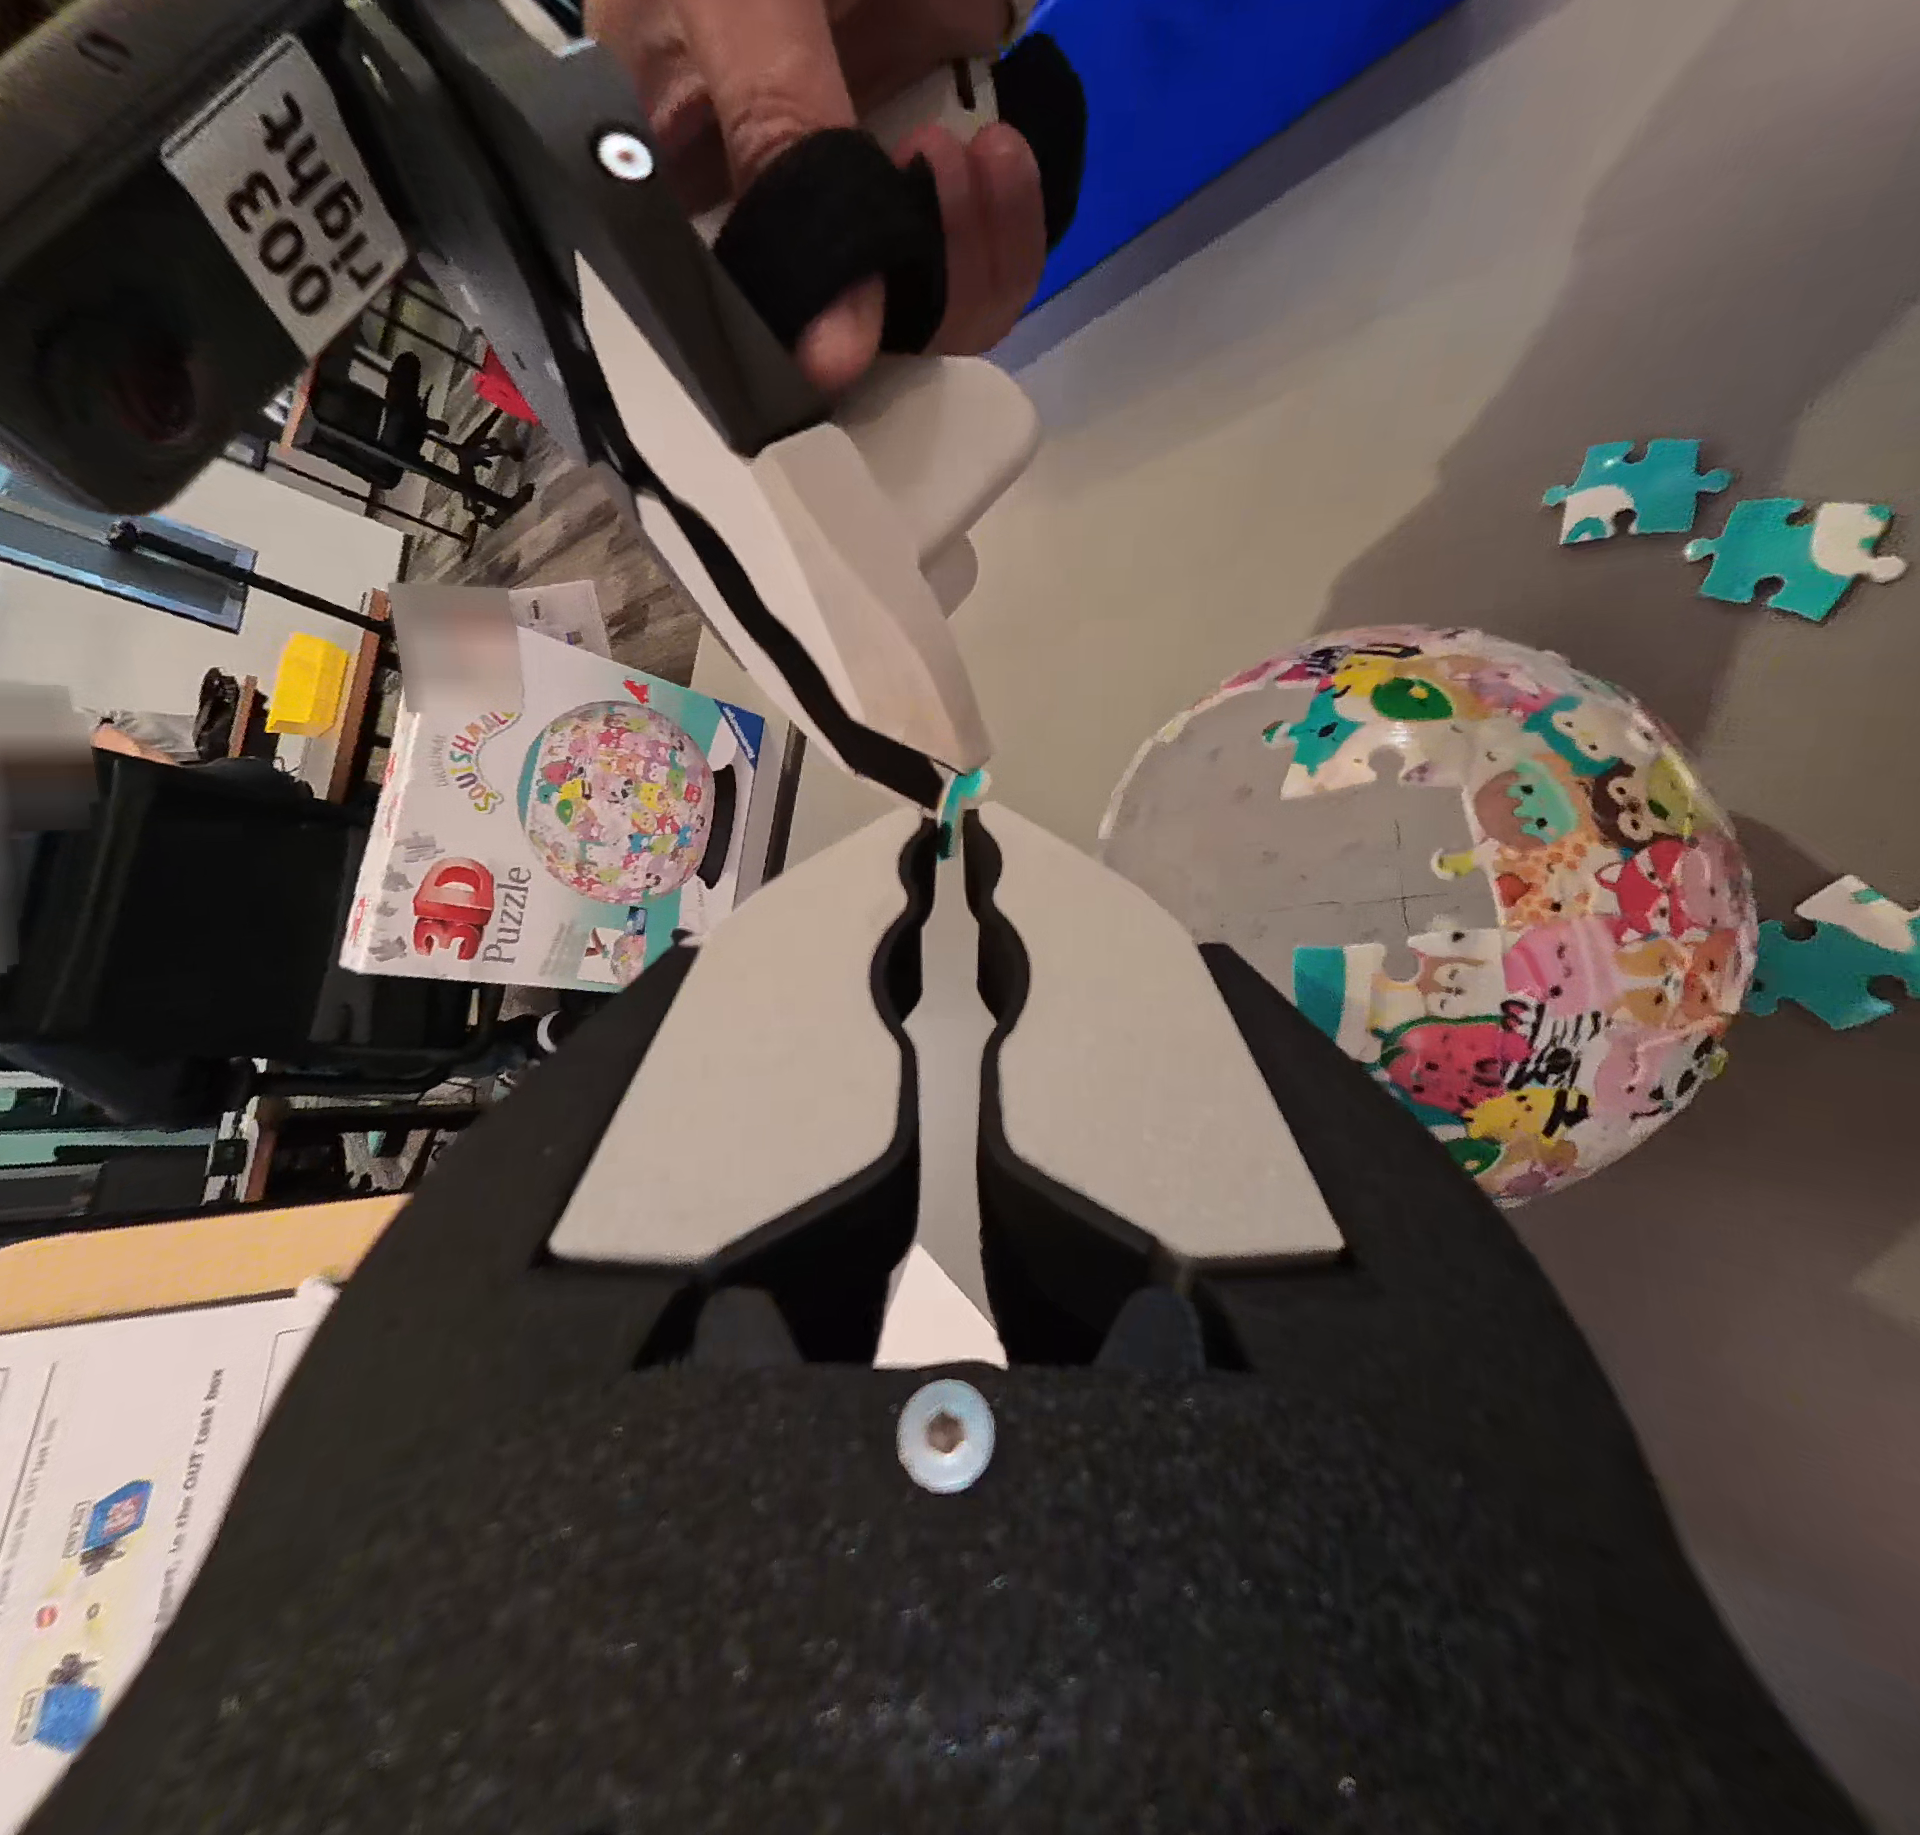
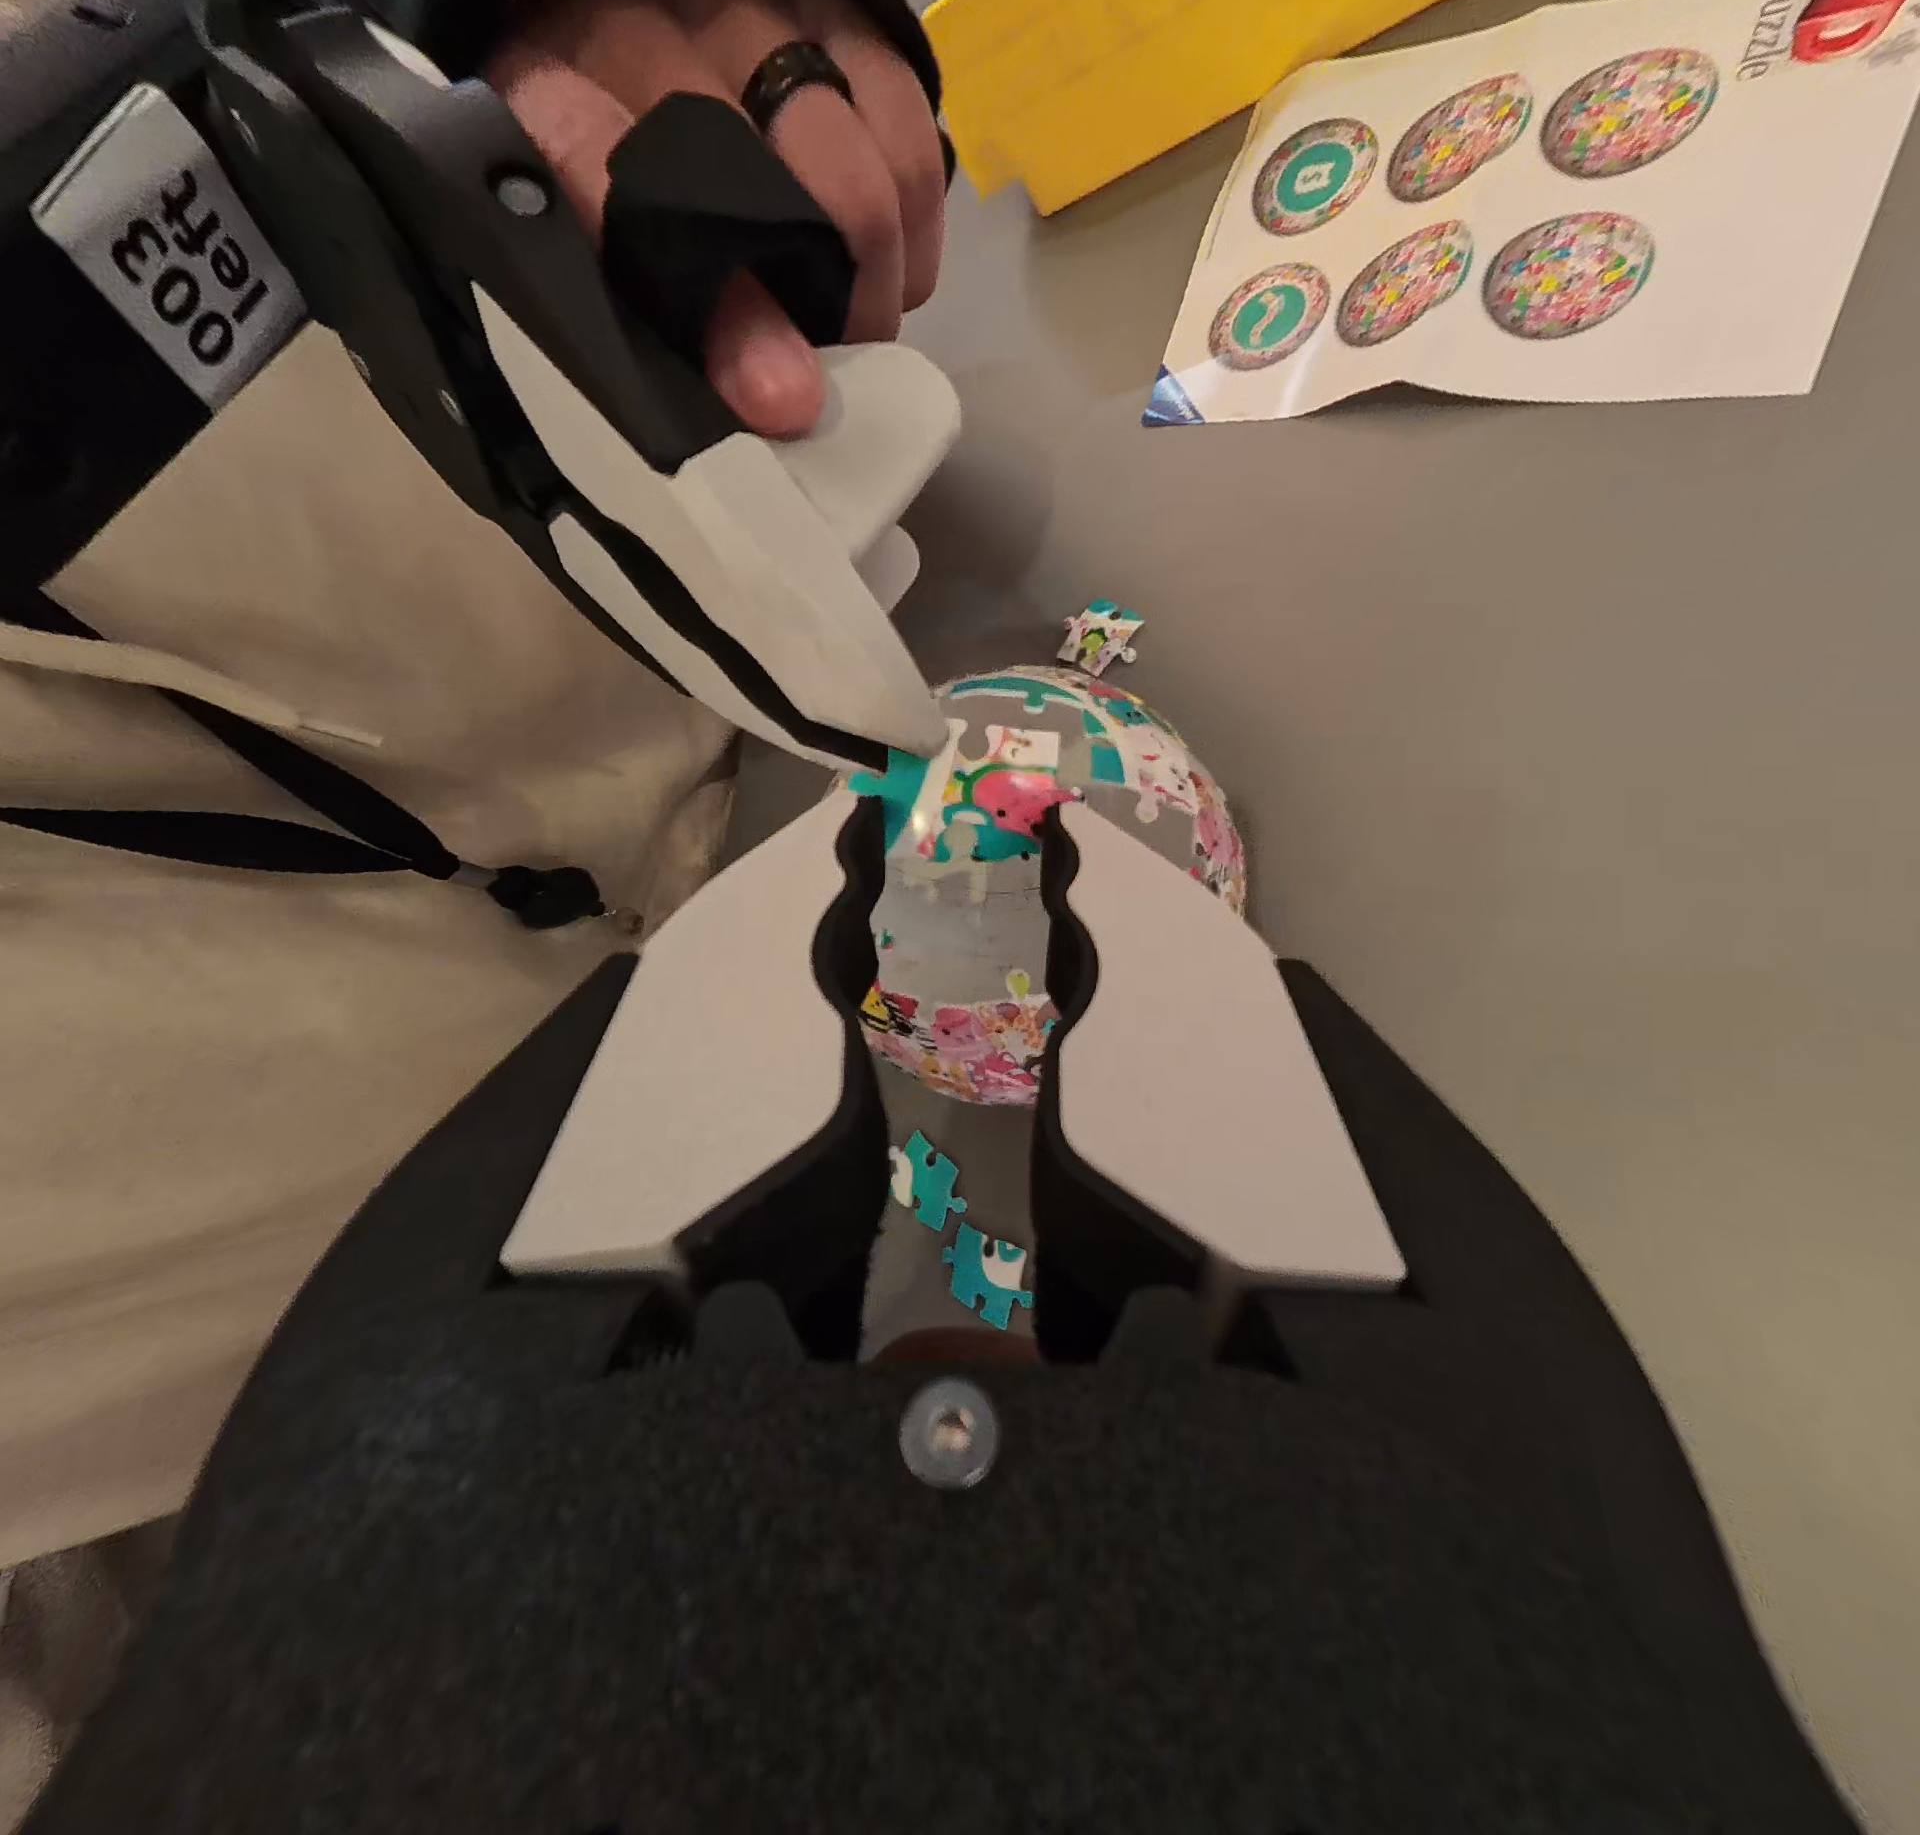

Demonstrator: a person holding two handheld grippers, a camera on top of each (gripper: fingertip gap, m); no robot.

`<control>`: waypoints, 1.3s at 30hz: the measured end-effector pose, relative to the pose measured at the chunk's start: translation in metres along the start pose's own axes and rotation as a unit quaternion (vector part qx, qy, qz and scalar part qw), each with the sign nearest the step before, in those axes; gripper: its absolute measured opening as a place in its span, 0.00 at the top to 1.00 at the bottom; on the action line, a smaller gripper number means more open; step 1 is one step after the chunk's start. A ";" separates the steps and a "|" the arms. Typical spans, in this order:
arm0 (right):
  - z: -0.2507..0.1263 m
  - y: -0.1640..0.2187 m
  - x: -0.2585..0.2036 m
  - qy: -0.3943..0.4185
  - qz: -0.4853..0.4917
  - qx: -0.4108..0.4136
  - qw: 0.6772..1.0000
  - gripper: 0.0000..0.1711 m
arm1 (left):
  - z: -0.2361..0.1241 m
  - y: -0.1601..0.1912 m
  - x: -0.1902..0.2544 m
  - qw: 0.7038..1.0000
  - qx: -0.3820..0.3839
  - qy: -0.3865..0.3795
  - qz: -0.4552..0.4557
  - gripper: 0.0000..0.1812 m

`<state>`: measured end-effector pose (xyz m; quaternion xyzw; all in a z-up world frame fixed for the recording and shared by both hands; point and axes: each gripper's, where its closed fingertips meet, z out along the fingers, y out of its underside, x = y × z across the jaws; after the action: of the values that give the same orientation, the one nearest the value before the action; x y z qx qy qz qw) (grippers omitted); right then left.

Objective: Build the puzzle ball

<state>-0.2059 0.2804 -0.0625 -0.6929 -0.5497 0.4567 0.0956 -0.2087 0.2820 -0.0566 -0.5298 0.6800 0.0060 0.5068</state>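
Left gripper (image 1: 948, 829): grey-and-black two-finger claw, jaws nearly together, tips pinching a small teal-and-white curved puzzle piece (image 1: 954, 806) edge-on.
Right gripper (image 2: 956, 829): matching claw, jaws parted to a moderate gap, tips on either side of that same piece (image 2: 971, 788), which spans the gap. Whether they actually press it, I cannot tell.
Meeting point: both claws come together at the piece, above the table, tips almost touching.
Puzzle ball (image 1: 1455, 912): part-built, colourful cartoon pieces over a clear sphere with bare patches, resting on the grey table (image 1: 1351, 435) just beside the claws.
Loose pieces: two teal ones (image 1: 1725, 528) lie beyond the ball, another (image 1: 1829, 964) touches its far side.
Puzzle box (image 1: 551, 819): white, lying near the table edge.
Instruction sheet (image 2: 1538, 216): white, printed circles, well apart, next to a yellow folder (image 2: 1132, 40).
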 end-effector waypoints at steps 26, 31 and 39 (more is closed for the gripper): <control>-0.003 0.026 0.043 0.042 -0.162 0.243 0.956 0.87 | 0.028 0.028 0.020 0.997 -0.020 0.080 0.003 0.99; 0.002 0.027 0.031 -0.018 -0.164 0.230 0.959 0.84 | 0.032 0.036 0.020 0.996 -0.020 0.089 0.008 0.99; 0.014 0.026 0.021 -0.055 -0.145 0.211 0.965 0.63 | 0.031 0.035 0.022 0.993 0.005 0.117 0.003 0.99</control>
<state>-0.1990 0.2832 -0.0982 -0.5438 -0.5397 0.5812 0.2745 -0.2113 0.2984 -0.1048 -0.5223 0.7363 -0.0576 0.4264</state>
